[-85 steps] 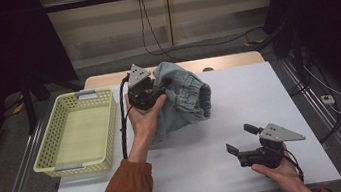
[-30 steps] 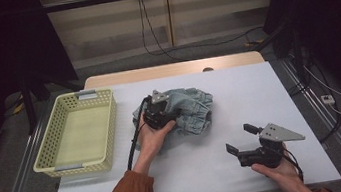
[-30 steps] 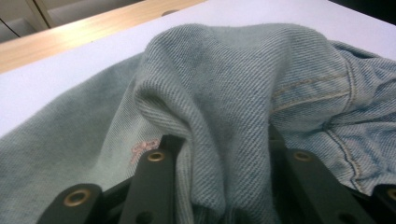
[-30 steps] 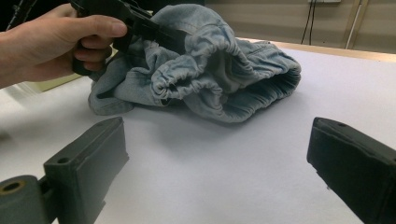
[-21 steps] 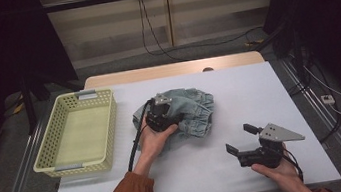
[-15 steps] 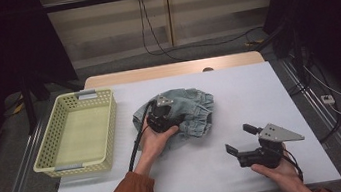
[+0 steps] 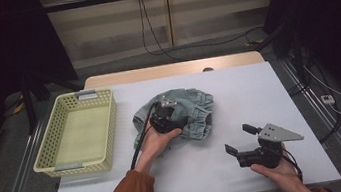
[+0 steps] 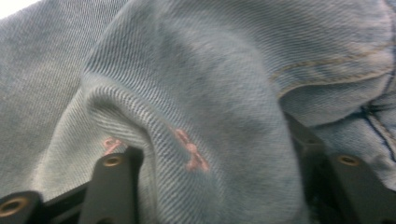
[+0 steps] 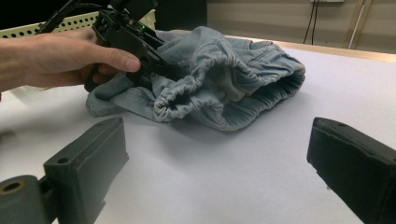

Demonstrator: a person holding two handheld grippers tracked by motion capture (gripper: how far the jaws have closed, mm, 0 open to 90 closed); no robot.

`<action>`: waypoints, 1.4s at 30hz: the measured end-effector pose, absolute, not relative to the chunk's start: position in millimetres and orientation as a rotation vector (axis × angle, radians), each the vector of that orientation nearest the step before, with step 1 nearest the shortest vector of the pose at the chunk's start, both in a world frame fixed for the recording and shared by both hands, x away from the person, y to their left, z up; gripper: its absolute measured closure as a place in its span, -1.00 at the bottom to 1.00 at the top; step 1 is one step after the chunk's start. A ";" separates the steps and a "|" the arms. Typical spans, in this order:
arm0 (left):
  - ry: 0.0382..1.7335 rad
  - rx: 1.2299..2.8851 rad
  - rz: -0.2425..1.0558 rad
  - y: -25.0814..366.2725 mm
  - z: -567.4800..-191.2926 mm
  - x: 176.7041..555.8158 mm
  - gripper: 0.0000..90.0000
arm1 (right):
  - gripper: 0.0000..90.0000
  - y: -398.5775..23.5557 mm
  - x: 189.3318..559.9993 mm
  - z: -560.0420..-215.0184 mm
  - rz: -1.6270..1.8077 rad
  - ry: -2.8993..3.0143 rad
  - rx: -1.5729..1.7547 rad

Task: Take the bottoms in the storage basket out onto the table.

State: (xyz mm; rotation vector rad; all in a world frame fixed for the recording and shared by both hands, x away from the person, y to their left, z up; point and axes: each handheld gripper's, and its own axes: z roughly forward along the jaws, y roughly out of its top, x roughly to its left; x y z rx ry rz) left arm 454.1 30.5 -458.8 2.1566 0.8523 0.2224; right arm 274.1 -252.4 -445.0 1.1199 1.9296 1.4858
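Table (image 7: 279,91) surface, white and wide, is taken as the landmark: everything else is placed against it. A yellow basket (image 7: 107,130) with perforated walls is set on its left part, its long side running away from the person.

Beside the basket, near the middle of the table, a pair of light blue denim shorts (image 7: 196,115) is laid in a crumpled heap. The heap is stretched roughly across the table, and in the right gripper view the gathered elastic waistband (image 9: 196,100) is seen turned toward the near right, with the opening facing that camera.

The left gripper (image 7: 167,115) is held low over the left part of the shorts, pressed into the cloth. Its jaws have just been opening; in the left gripper view they are seen standing partly apart, with a thick fold of denim (image 8: 196,121) bulging up between them. The fold is touched by both jaws, but a firm pinch is not shown. Small pink stitches (image 8: 189,149) are seen on that fold; no letters can be read in them.

The right gripper (image 7: 239,140) is held above the near right part of the table, well apart from the shorts, its jaws spread wide with nothing between them.
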 end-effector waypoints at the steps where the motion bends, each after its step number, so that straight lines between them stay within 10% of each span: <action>1: 0.858 2.154 0.221 30.4 -459.0 454.1 -0.15 | -0.89 -252.4 274.3 -445.1 1.486 1.930 1.118; 20: 0.862 2.100 0.251 32.3 -443.2 445.0 -0.77 | -0.90 -253.3 275.6 -445.2 1.492 1.929 1.117; 42: 0.831 2.019 0.376 44.9 -416.5 434.5 -0.86 | -0.90 -253.7 276.4 -445.3 1.492 1.925 1.118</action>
